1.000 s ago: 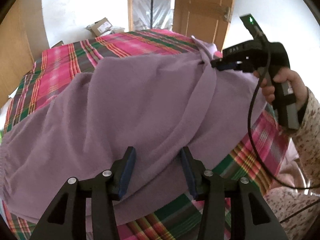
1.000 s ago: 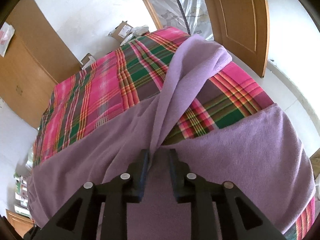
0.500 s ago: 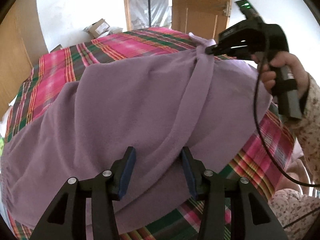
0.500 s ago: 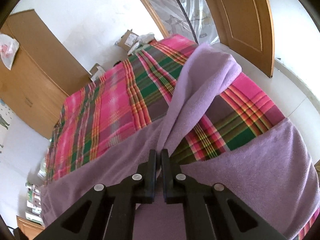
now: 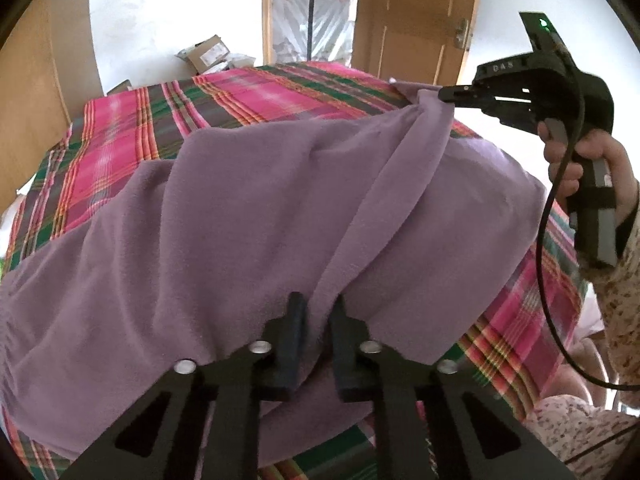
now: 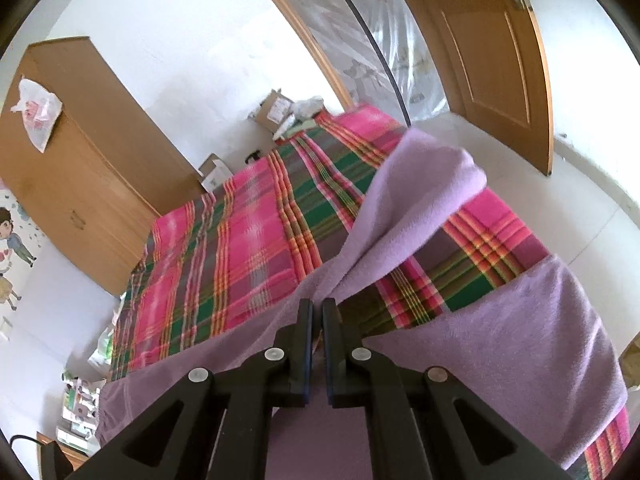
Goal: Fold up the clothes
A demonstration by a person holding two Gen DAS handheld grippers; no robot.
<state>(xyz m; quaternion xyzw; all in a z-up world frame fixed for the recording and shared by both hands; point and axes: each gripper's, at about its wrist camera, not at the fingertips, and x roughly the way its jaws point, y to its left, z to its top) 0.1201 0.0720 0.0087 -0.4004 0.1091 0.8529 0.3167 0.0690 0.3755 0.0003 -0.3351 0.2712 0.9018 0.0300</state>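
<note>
On one bed [image 5: 248, 92], one garment [image 5: 240, 220].

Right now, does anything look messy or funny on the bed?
Yes. The purple cloth is bunched into a ridge between the right gripper and left gripper, not flat on the plaid bedspread.

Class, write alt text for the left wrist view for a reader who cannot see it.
A purple garment lies on a pink plaid bedspread, a fold of it pinched by the left hand-held gripper. Further off, the right hand-held gripper, held in a hand, grips another part.
</note>
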